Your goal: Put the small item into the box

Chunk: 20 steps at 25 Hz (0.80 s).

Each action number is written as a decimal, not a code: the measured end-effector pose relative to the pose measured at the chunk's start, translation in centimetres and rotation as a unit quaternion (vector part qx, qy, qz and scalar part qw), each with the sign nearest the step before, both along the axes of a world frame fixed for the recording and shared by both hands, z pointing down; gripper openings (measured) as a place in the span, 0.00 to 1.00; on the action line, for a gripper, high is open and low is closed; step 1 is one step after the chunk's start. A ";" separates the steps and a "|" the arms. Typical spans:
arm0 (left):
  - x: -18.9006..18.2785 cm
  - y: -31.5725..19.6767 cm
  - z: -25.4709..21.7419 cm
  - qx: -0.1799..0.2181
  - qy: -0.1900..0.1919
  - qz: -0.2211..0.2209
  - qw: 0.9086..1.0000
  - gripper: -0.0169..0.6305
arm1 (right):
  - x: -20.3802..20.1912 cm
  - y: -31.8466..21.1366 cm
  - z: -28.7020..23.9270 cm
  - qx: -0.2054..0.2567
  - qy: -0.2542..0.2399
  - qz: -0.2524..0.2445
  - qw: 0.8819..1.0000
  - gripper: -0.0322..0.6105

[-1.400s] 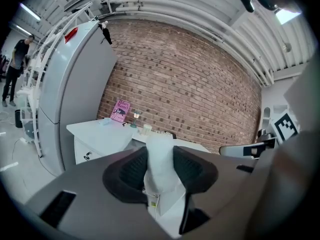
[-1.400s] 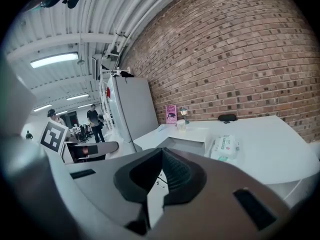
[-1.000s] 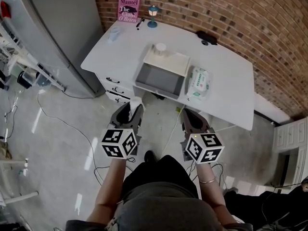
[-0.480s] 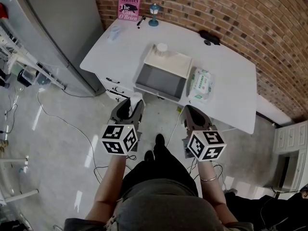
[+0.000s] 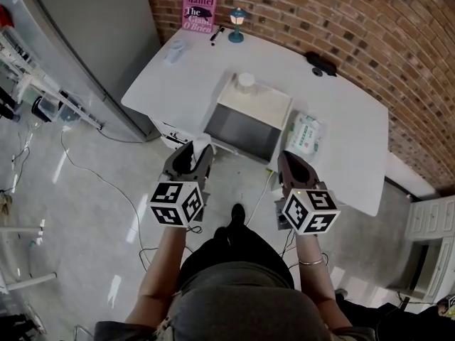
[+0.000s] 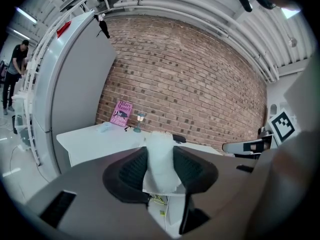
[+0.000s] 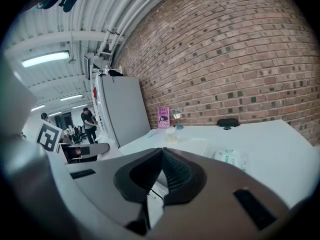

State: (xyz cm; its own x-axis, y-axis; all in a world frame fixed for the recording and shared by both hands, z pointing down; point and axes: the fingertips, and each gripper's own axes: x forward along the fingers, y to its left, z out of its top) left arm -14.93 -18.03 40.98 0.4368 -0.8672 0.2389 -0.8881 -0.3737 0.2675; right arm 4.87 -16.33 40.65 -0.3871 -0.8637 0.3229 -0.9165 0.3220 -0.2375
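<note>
Left gripper [image 5: 190, 156]: clenched on the small item, with 1 ribbed dark pad pressed to each side of it.
Small item [image 6: 160, 160]: pale, whitish and soft-looking, it stands upright between the jaws. Its fuzzy top rises above the pads. What exactly it is cannot be told.
Where the item is: in the head view it is off the table [image 5: 348, 105], over the floor just short of the near edge. It is apart from the box [image 5: 242, 123], which lies ahead and a little to the right.
Right gripper [image 7: 161, 153]: jaws pressed together with nothing between them. It is beside the left one, also short of the table's near edge, below the wipes pack [image 5: 307, 135].
Box: grey and open on top, set at the table's front edge, with its pale lid [image 5: 256, 99] lying behind it.
On the lid: 1 small round white container [image 5: 246, 82] at its far edge.
Wipes pack: just beside the box on its right.
Table: white, set against a brick wall [image 5: 341, 20].
Far end of the table: a pink book [image 5: 199, 9] leans on the wall, with a small blue lamp [image 5: 237, 15] and a black pen [image 5: 217, 31] near it. A black case [image 5: 322, 64] lies further right.
Left of the table: a tall grey cabinet [image 5: 92, 41].
</note>
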 end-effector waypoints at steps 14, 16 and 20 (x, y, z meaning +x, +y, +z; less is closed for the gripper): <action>0.6 -4.6 -0.1 -0.002 -0.018 -0.014 1.000 0.29 | 1.0 -4.6 0.6 -0.008 -0.010 -0.014 1.000 0.06; 0.7 -5.2 0.0 -0.003 -0.025 -0.013 1.000 0.29 | 1.2 -5.0 0.8 -0.010 -0.012 -0.015 1.000 0.06; 1.0 -6.1 0.1 -0.007 -0.031 -0.008 0.999 0.29 | 1.6 -5.7 1.0 -0.013 -0.014 -0.013 1.000 0.06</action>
State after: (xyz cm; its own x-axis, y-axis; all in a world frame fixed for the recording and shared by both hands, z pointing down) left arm -13.89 -24.15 41.07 0.4068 -0.8705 0.2769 -0.9091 -0.3560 0.2165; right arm 6.47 -22.03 41.66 -0.4190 -0.8444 0.3338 -0.9005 0.3396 -0.2715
